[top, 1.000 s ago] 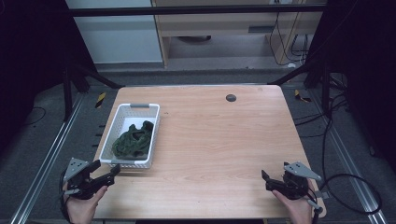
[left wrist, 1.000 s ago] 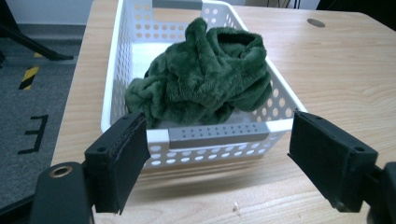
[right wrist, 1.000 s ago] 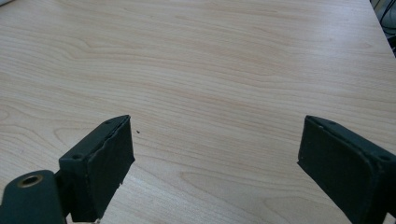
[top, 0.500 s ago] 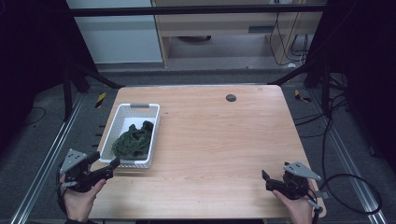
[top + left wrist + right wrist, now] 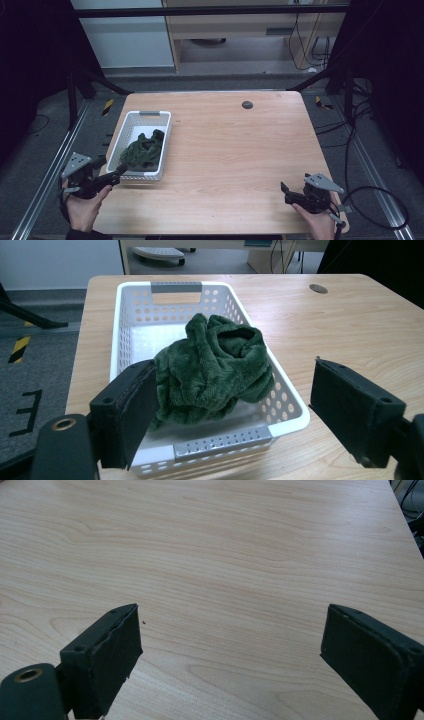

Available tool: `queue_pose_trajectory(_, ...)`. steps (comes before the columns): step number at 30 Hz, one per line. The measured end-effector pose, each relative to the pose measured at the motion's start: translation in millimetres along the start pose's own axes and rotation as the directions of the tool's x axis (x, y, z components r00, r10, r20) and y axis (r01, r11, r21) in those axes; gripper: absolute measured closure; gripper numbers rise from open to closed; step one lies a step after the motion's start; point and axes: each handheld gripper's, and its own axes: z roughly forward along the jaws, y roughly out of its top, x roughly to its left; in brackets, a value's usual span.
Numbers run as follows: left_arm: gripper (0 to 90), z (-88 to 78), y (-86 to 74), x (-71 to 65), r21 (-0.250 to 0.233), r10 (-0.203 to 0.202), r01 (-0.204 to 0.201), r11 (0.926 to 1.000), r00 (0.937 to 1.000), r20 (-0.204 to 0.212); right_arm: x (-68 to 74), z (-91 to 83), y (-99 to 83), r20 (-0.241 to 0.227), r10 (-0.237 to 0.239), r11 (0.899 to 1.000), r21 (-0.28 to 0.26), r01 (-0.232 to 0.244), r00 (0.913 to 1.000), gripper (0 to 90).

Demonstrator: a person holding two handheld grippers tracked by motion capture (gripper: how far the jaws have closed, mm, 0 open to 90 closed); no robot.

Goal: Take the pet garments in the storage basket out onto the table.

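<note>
Wooden table (image 5: pixel 240 150), white basket (image 5: pixel 131 131) with green cloth (image 5: pixel 142 152).

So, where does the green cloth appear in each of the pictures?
High view: the green cloth lies in the white basket at the table's left side.
Left gripper view: the cloth is at centre, beyond the open jaws.
Right gripper view: not in it; bare wooden table.
Shared landmark: the dark round spot on the tabletop.
</note>
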Motion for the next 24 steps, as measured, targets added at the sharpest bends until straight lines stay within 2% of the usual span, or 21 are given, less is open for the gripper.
queue_pose_trajectory(12, 18.3, 9.3, 10.5, 0.3, 0.006, -0.005, 0.005, 1.0, 0.9999, 0.014, 0.5, 0.6, 0.2, -0.006, 0.0, 1.0, 0.003, 0.0, 1.0, 9.2)
queue_pose_trajectory(24, 18.1, 25.2, 25.9, -0.2, 0.037, 0.011, -0.012, 0.9992, 0.9995, 0.03, 0.7, 1.0, 0.4, -0.005, -0.008, 1.0, 0.003, 0.008, 1.0, 9.2)
